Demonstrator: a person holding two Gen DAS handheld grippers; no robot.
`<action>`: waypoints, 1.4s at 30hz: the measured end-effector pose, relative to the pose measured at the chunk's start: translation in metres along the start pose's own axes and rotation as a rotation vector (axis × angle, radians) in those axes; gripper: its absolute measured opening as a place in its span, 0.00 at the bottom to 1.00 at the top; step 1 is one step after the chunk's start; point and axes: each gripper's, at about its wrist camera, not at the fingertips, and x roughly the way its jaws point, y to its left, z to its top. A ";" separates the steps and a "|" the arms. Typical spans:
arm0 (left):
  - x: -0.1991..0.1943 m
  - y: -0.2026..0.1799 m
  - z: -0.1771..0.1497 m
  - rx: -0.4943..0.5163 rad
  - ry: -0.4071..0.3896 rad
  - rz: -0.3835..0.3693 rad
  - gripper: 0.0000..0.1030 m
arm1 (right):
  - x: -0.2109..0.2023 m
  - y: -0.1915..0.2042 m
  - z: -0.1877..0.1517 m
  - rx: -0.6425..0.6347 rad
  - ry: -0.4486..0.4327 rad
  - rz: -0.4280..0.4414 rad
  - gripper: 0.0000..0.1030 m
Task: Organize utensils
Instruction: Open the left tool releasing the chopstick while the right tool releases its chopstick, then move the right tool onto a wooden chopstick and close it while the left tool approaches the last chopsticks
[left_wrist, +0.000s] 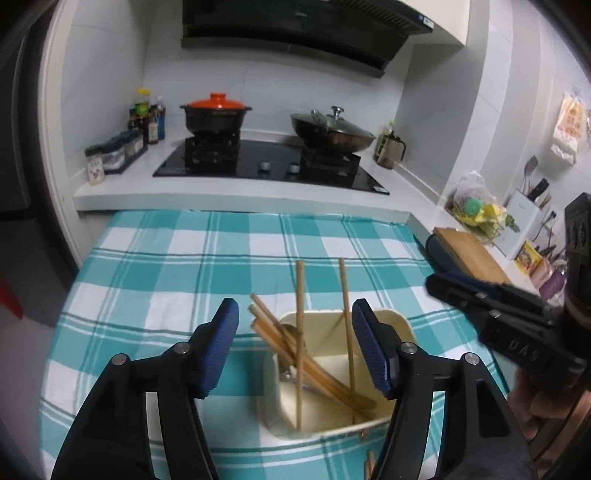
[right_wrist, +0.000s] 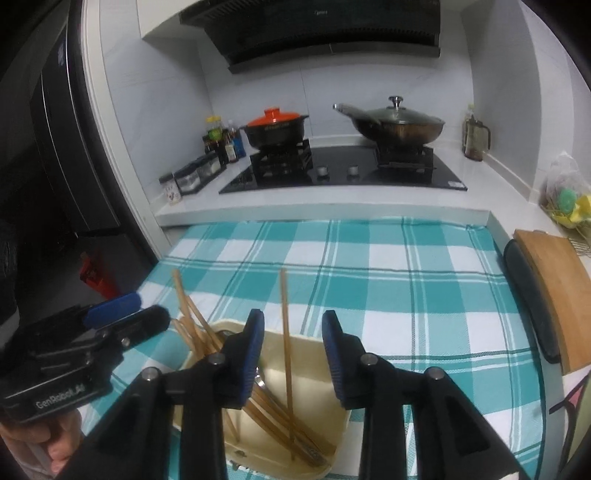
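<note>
Wooden chopsticks (left_wrist: 300, 343) are all sitting in a cream plastic holder (left_wrist: 400, 325), which is on the near side of a teal-and-white checked cloth (left_wrist: 184, 266). Most of them lean left in a bundle, two stand closer to upright, and there's something metal, maybe a spoon (left_wrist: 291, 332), down among them, hard to tell.

The left gripper (left_wrist: 295, 347) hangs right over the holder with its blue-padded jaws spread wide, nothing between the pads. One upright chopstick lines up just beside its right pad, but I can't tell if it touches. The right gripper (right_wrist: 293, 350) is over the same holder, jaws parted but narrower, with an upright chopstick showing in the gap and neither pad pressing on it.

Far side of the cloth: a black hob (left_wrist: 269, 166) with an orange-lidded pot (left_wrist: 216, 114) on the left and a lidded wok (left_wrist: 332, 129) on the right. A wooden cutting board (right_wrist: 554, 280) is off to the right.
</note>
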 end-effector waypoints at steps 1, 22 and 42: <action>-0.010 0.002 -0.002 0.006 0.000 0.003 0.67 | -0.012 0.003 0.001 -0.013 -0.018 -0.004 0.32; -0.095 -0.021 -0.241 0.062 0.235 -0.044 0.86 | -0.176 0.010 -0.213 -0.091 -0.006 -0.149 0.37; -0.082 -0.008 -0.283 0.012 0.272 0.076 0.86 | -0.074 0.031 -0.295 0.058 0.219 0.003 0.25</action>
